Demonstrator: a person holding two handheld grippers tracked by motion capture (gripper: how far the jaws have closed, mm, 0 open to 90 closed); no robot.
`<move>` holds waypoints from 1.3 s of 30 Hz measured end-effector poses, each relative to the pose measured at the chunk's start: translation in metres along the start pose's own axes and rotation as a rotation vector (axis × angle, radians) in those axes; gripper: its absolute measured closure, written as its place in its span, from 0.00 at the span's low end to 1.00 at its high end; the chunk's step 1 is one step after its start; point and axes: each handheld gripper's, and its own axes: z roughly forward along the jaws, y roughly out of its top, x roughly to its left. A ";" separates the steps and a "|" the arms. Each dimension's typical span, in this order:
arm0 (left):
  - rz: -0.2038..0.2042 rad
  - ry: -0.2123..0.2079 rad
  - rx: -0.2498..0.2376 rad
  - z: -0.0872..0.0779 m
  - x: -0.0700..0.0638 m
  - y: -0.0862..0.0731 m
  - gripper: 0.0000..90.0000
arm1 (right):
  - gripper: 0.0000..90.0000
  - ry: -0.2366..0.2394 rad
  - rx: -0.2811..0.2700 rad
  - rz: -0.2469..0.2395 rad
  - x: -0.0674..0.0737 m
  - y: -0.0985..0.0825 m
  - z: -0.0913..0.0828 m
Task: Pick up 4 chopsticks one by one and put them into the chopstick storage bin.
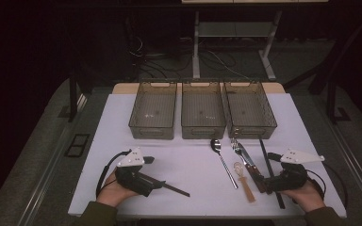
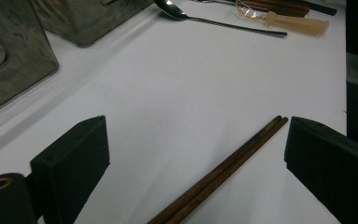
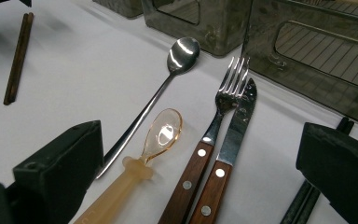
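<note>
Left gripper [image 1: 167, 184] sits at the near left of the table [image 1: 188, 155], jaws wide apart. Brown chopsticks [image 2: 223, 170] lie flat on the table between the jaws, closer to the right-hand jaw in the left gripper view; pads don't press on them, nothing gripped.

Right gripper [image 1: 263, 181] at the near right, jaws also spread wide, holding nothing. In the right gripper view, an amber plastic spoon [image 3: 142, 161], a wood-handled fork [image 3: 209, 140] and a knife [image 3: 230, 144] lie side by side between the jaws, fork and knife touching. Steel spoon [image 3: 168, 74] runs just beside the left-hand jaw. Black chopsticks [image 3: 307, 200] pass at the right-hand jaw; contact unclear.

Farther back: three smoky bins [image 1: 203, 123] in a row across the far side of the table, all cutlery still outside them.
</note>
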 end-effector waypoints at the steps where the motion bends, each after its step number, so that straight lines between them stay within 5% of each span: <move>1: 0.001 -0.002 0.002 0.000 0.000 0.000 0.07 | 0.01 0.000 0.000 0.000 0.000 0.000 0.000; 26: 0.060 -0.133 0.015 0.020 -0.015 0.010 0.40 | 0.01 0.015 0.001 0.007 -0.001 0.000 0.001; 39: 0.107 -0.199 0.076 0.039 -0.025 0.014 0.59 | 0.01 0.018 0.005 0.009 -0.001 0.000 0.001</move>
